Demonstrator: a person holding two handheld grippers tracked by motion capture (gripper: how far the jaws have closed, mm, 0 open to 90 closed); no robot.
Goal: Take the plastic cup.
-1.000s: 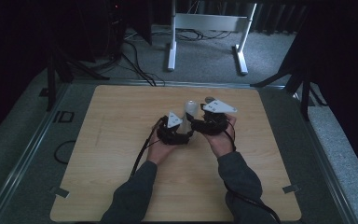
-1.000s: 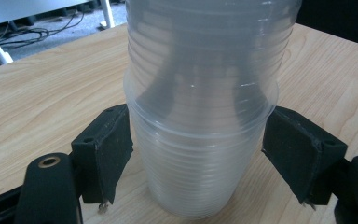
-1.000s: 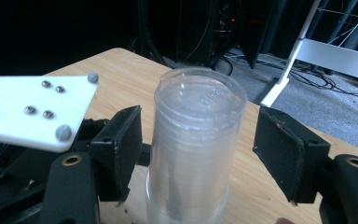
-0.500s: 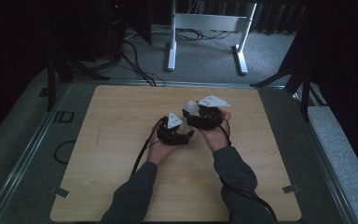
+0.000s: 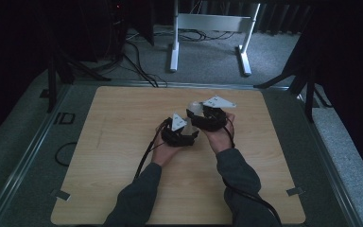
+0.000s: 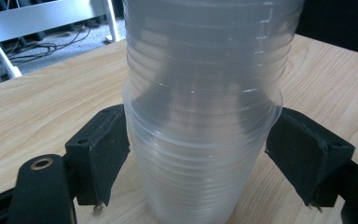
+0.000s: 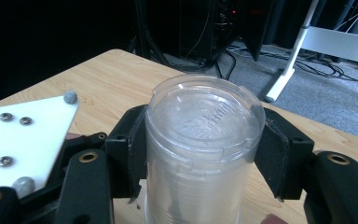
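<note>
Cups (image 6: 200, 140): 1 nested stack btwn 2 tools, on table (image 5: 123, 142).

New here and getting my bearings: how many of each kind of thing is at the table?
Grippers: 2; left gripper, jaws just opening; right gripper, jaws just closing; the cup stack between both pairs.
Hands: 2; left hand, right hand.
Cup stack: 1; clear, nested cups too close to count.
Table: 1.
Total: 6.

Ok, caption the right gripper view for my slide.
Right gripper closing on an upside-down stack of clear plastic cups above the wooden table.
</note>
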